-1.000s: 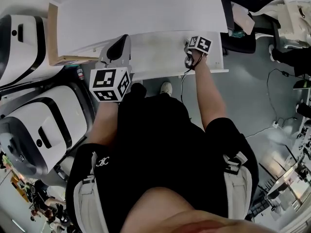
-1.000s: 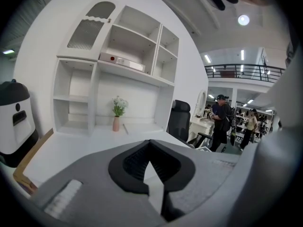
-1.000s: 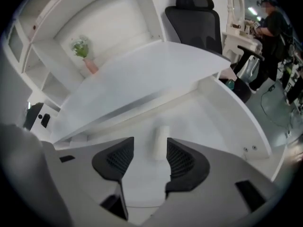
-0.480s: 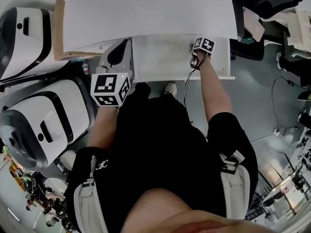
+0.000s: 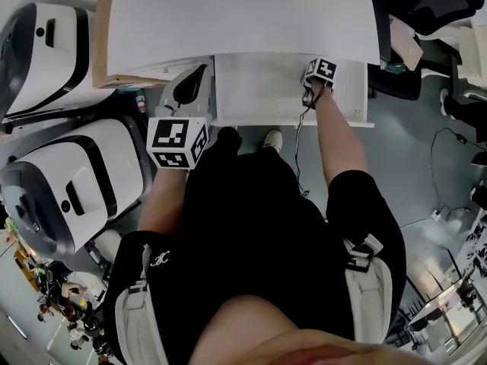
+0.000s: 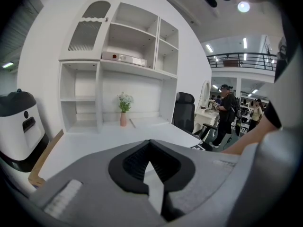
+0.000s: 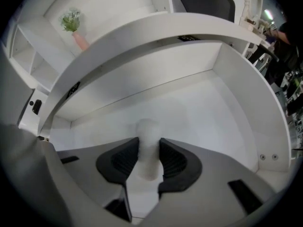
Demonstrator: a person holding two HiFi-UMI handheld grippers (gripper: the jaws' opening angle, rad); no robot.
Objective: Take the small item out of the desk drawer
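Note:
The desk drawer (image 5: 262, 97) stands pulled out under the white desk top (image 5: 243, 14). My right gripper (image 5: 304, 82) reaches down into its right half. A small, pale, rounded item (image 7: 147, 132) stands on the drawer floor (image 7: 213, 112), blurred, between the dark pads (image 7: 173, 157). The jaws of the right gripper (image 7: 150, 143) are closing, and both pads touch the item's sides. My left gripper (image 5: 189, 84) hangs left of the drawer, above the desk's edge. Its jaws (image 6: 150, 148) are shut with nothing between them.
Two large white machines (image 5: 68, 188) stand at my left. Beyond the drawer's right side sits a black office chair (image 5: 426, 6), and cables lie on the grey floor (image 5: 449, 150). A shelf unit with a pink vase (image 6: 123, 118) rises at the desk's back. People stand in the far room.
The head view has drifted, so the desk sits further right in the picture. My right gripper has stayed at the same spot in the drawer. The left one keeps its place.

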